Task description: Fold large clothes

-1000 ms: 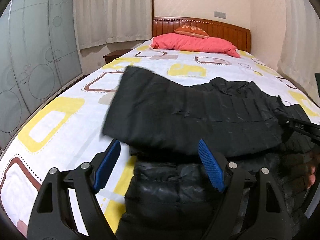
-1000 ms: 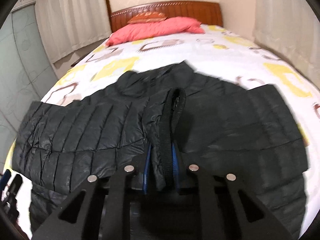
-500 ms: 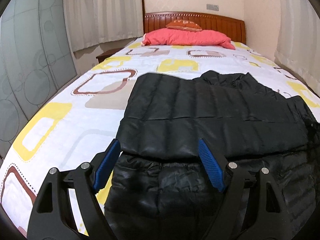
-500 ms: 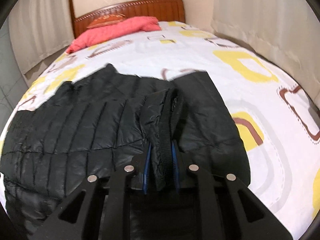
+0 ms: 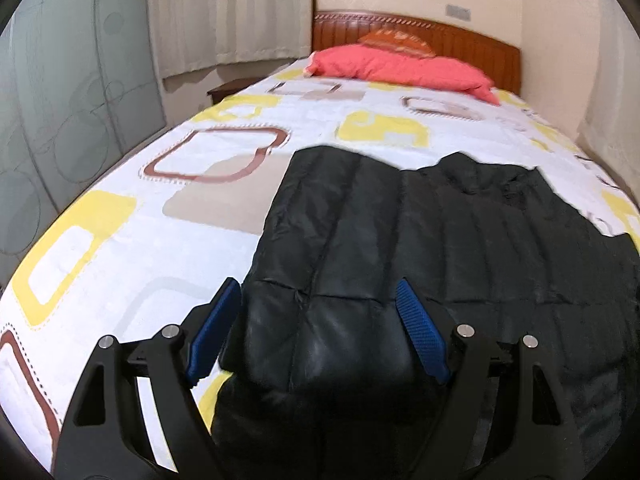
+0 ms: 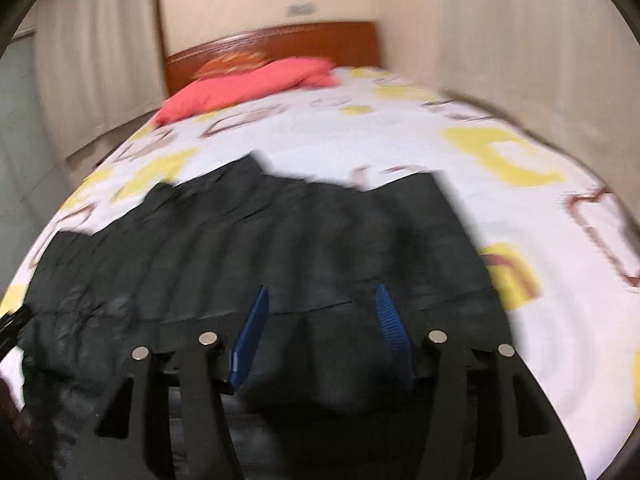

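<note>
A black quilted puffer jacket (image 5: 432, 240) lies flat on the bed, its sleeves folded across the body. It also shows in the right wrist view (image 6: 280, 248), blurred. My left gripper (image 5: 316, 332) is open over the jacket's near left part, with a puffy fold between its blue pads. My right gripper (image 6: 320, 328) is open and empty over the jacket's near right part. The left gripper's tip (image 6: 10, 326) shows at the left edge of the right wrist view.
The bed (image 5: 120, 264) has a white cover with yellow and brown squares. A pink pillow (image 5: 400, 70) lies by the wooden headboard (image 5: 472, 40). A frosted wardrobe (image 5: 60, 120) stands on the left, curtains (image 6: 520, 60) on the right.
My right gripper has opened and let go of the jacket fold it held. The sleeve now lies flat. My left gripper has shifted left along the jacket, still open.
</note>
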Demonstrator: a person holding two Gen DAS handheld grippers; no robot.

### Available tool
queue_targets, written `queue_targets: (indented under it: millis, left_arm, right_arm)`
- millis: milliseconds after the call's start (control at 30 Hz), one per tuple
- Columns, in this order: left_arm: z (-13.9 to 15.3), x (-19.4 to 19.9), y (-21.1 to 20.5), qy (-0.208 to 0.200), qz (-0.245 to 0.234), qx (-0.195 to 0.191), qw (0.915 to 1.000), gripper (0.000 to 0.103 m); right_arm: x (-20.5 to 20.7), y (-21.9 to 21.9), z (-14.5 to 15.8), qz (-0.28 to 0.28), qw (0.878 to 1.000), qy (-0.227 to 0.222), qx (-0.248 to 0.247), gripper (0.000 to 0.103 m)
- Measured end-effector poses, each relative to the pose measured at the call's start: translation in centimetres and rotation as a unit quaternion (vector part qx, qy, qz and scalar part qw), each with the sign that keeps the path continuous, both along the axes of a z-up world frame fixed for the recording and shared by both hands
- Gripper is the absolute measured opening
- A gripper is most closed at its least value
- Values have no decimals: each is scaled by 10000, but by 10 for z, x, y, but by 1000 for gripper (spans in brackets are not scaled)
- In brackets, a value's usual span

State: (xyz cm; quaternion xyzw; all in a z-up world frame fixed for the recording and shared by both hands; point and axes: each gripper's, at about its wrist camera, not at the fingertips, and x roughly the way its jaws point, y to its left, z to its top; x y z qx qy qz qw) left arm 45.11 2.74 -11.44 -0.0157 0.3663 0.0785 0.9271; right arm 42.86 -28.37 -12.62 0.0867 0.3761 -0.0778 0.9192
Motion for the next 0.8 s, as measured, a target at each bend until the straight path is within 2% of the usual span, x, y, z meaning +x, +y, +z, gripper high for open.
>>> queue_targets:
  millis: [100,133,233,300,400,467,500,533,567,600,633,733,800]
  left_arm:
    - [-20,16,2,344,159,51,9993,80]
    - [-26,20,2,464,151,46,9988,81]
    - [-26,21,-1,545,137,147,9983,81]
    - [-13,15,-3,482,131,292,9983,80]
    - [11,9,-5,92,99,153,9998,80]
    - [20,17,-9,-174,82,188,9996,80]
    - [18,27,-10,-155,75,261,9995,80]
    - [10,38,-11,-10,36,304,9995,80]
    - [-11,58,-12,518,-81,304,9982,79]
    - [-22,66,-11,813,-127,226,9964,79]
    - [-22,67,-10,838,-113,170,9963,79]
    - [5,63,-11,493,-118,107,9987,79]
    - [21,64,-9,167,-119,-257,9995,79]
  right_arm:
    - [17,13,-32,133,9988,422,-192,57]
    - [19,15,-39,132,9987,431,-231,57]
    - [19,16,-31,98,9986,449,-260,57]
    - [16,14,-18,85,9992,360,-167,57]
    - [24,16,-1,10,9997,89,-215,57]
    - [38,15,-1,-23,9999,50,-130,57]
    - [50,11,-8,-68,9998,164,-37,58]
    - [61,10,-19,-109,9991,402,36,58]
    - [71,9,-34,-92,9977,658,149,61]
    - [73,10,-33,-99,9977,655,105,61]
    - [74,13,-25,-80,9975,701,-9,61]
    - [74,19,-1,5,9994,334,-90,61]
    - [80,24,7,23,9999,101,-123,61]
